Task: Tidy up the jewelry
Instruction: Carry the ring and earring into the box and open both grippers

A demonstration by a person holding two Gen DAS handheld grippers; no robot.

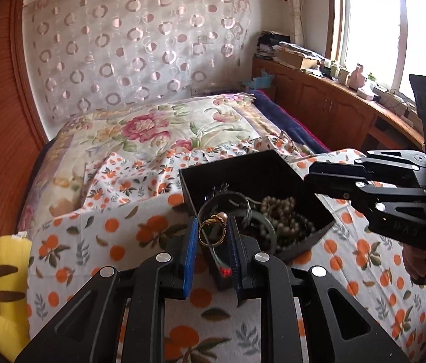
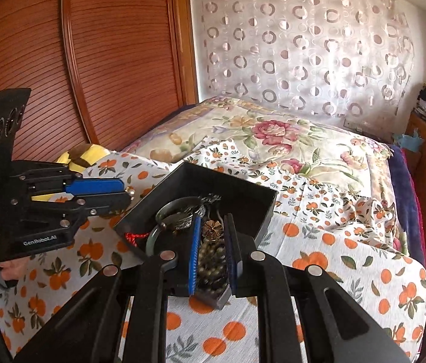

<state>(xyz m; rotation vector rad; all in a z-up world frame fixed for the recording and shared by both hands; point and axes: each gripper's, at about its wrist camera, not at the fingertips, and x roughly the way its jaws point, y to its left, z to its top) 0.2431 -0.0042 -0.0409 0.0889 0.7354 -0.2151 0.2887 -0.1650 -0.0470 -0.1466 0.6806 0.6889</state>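
Note:
A black open box (image 1: 243, 172) (image 2: 228, 187) of jewelry sits on an orange-print cloth. In it lie greenish bead strings (image 1: 282, 211) (image 2: 209, 260), a green bangle (image 2: 152, 239) and metal pieces. My left gripper (image 1: 213, 224) is shut on a gold ring with a pearl (image 1: 211, 236), held just above the box's near-left side. From the right wrist view the left gripper (image 2: 126, 193) hangs left of the box with the pearl at its tip. My right gripper (image 2: 213, 219) (image 1: 308, 175) is shut on a bronze flower-shaped piece (image 2: 212, 228) over the beads.
The cloth (image 1: 92, 242) covers a raised block on a bed with a floral quilt (image 1: 152, 127). A yellow plush toy (image 1: 1, 287) (image 2: 89, 154) lies at the left. A wooden wardrobe (image 2: 92, 60) stands left; a cluttered cabinet (image 1: 333, 106) runs under the window.

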